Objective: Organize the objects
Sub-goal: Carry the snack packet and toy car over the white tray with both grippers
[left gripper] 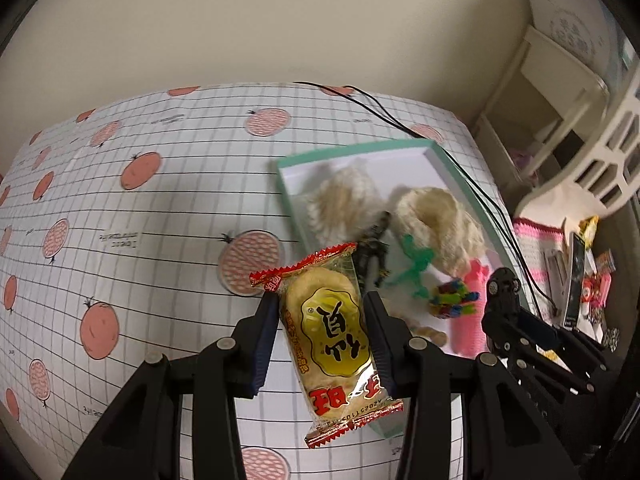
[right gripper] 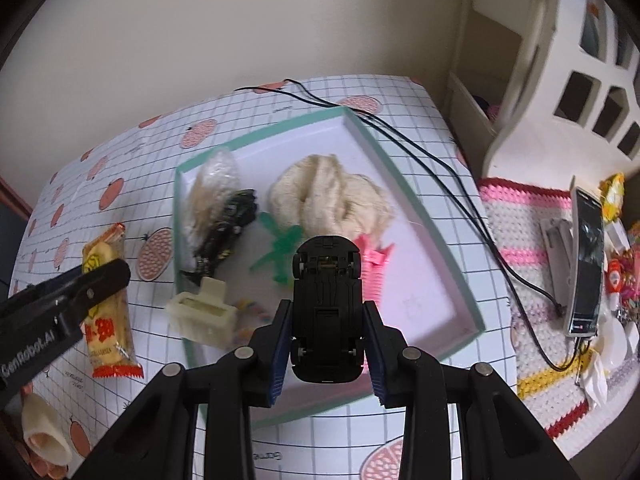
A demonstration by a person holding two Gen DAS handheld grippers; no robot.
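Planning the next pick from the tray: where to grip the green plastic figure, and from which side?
Grip the green figure across its torso, coming from straight above. It lies flat on the tray floor with thin limbs splayed outward, so the middle looks like the only compact part. The yarn bundle and black toy crowd its sides, so a low sideways approach would probably bump them.

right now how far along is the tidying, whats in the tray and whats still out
Already in the green-rimmed tray: two pale fluffy bundles, a dark figure, a green figure and a pink piece. In hand: the left gripper holds a snack packet beside the tray, and the right gripper holds a black toy car above it. Left: placing both.
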